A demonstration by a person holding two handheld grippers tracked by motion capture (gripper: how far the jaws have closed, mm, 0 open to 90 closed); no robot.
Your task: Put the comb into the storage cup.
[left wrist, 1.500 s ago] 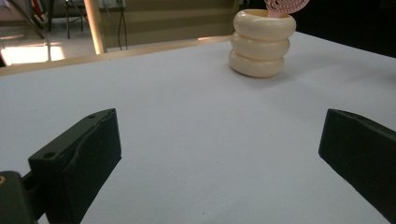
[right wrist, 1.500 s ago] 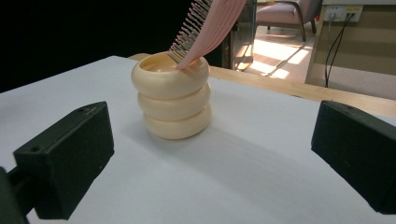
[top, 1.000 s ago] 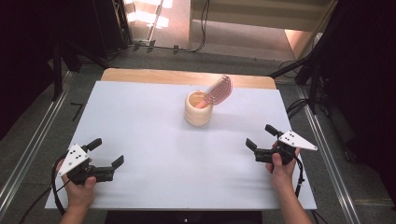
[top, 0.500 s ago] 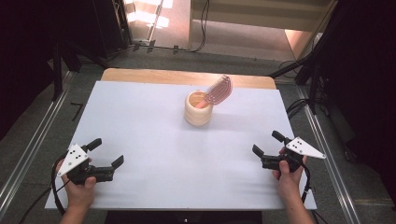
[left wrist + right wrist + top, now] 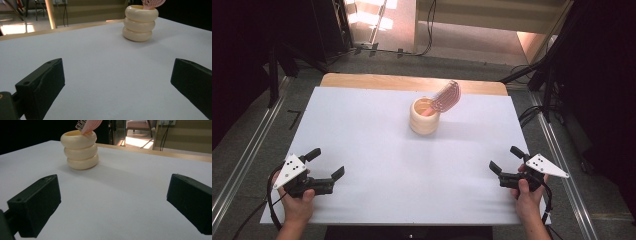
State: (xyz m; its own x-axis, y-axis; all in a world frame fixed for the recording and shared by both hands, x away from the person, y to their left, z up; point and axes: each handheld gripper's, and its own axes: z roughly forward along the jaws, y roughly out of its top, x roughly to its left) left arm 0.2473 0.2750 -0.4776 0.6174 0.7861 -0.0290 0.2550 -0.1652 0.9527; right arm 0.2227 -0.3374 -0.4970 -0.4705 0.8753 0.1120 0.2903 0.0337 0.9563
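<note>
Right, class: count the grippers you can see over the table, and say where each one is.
2. The left gripper is held near the table's front left corner; the right gripper is near its front right corner. Both point toward the cream holder and have open jaws.

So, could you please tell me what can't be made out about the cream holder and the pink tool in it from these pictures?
- Pink tool, lower end: hidden inside the cream holder in the high view.
- Pink tool head: cut off by the top edge in the left gripper view and the right gripper view.
- Holder's inside: its rim hides it in both gripper views; too small in the high view.
</note>
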